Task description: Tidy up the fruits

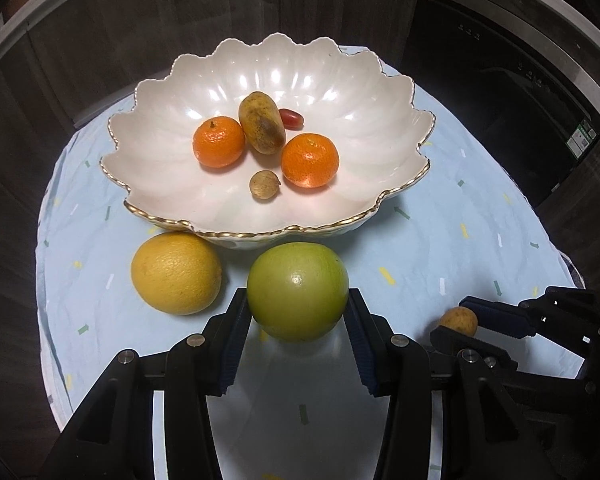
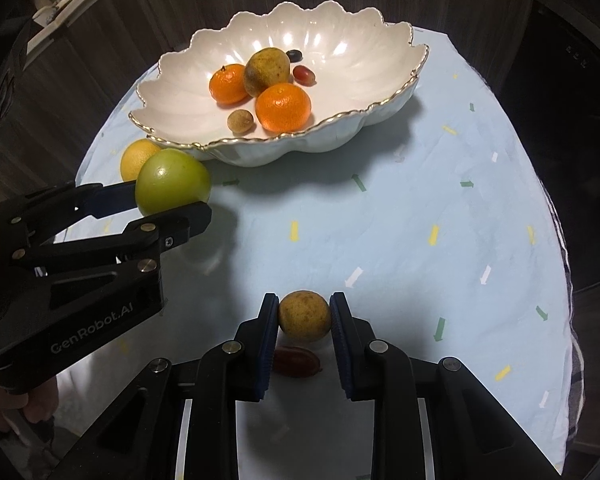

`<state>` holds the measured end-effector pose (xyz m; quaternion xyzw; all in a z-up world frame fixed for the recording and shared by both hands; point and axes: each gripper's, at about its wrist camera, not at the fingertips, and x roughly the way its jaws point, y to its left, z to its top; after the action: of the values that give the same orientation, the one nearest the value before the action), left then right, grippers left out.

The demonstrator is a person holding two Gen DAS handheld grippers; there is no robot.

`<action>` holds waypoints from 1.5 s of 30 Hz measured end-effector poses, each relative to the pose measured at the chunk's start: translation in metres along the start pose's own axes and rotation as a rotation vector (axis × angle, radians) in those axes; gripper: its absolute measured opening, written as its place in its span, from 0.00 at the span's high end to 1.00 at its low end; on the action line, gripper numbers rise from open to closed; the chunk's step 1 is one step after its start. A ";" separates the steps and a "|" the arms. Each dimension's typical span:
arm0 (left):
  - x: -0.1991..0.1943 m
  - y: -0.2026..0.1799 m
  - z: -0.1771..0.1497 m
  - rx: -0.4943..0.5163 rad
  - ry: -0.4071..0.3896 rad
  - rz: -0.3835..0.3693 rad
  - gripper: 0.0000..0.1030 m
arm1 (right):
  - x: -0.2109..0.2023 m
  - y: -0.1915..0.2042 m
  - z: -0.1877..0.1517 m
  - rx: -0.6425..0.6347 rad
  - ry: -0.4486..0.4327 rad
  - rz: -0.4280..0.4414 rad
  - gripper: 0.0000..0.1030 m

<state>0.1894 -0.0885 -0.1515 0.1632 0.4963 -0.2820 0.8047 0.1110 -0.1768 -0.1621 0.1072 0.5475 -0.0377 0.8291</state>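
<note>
With the left tongs (image 1: 298, 312) pinching the green fruit (image 1: 297, 291) just before the bowl (image 1: 260, 232) and the right tongs (image 2: 305, 316) pinching a small brown fruit (image 2: 305, 316) (seemingly just off the bench (image 2: 420, 240)), each should clear the scalloped rim before lowering gently inside.

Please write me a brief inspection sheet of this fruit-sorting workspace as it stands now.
Surface: pale blue tablecloth with small arrow prints.
Job's things: scalloped white bowl holds two mandarins, a brownish oval fruit, a longan and small dark fruits; yellow citrus beside the bowl; red oblong fruit on the cloth.
Clutter: nothing seen.
Grippers: left tool clamps green apple; right tool clamps small brown fruit.
Cables: nothing seen.
Surroundings: dark wood panels, dark appliance.
</note>
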 end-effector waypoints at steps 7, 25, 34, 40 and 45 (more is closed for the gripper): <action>-0.010 -0.001 0.002 -0.005 -0.011 0.009 0.55 | -0.008 -0.001 0.002 0.001 -0.026 0.006 0.74; -0.039 -0.003 0.018 -0.009 -0.060 0.034 0.55 | -0.037 -0.009 0.024 0.002 -0.125 0.003 0.74; -0.051 0.000 0.030 -0.020 -0.088 0.052 0.55 | -0.050 -0.015 0.042 0.009 -0.173 0.001 0.74; -0.058 0.004 0.041 -0.029 -0.109 0.064 0.55 | -0.059 -0.017 0.055 0.008 -0.205 0.000 0.74; -0.062 0.008 0.049 -0.036 -0.126 0.073 0.55 | -0.062 -0.018 0.064 0.004 -0.224 0.001 0.74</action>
<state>0.2073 -0.0912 -0.0740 0.1488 0.4434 -0.2534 0.8468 0.1412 -0.2115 -0.0835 0.1039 0.4514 -0.0502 0.8848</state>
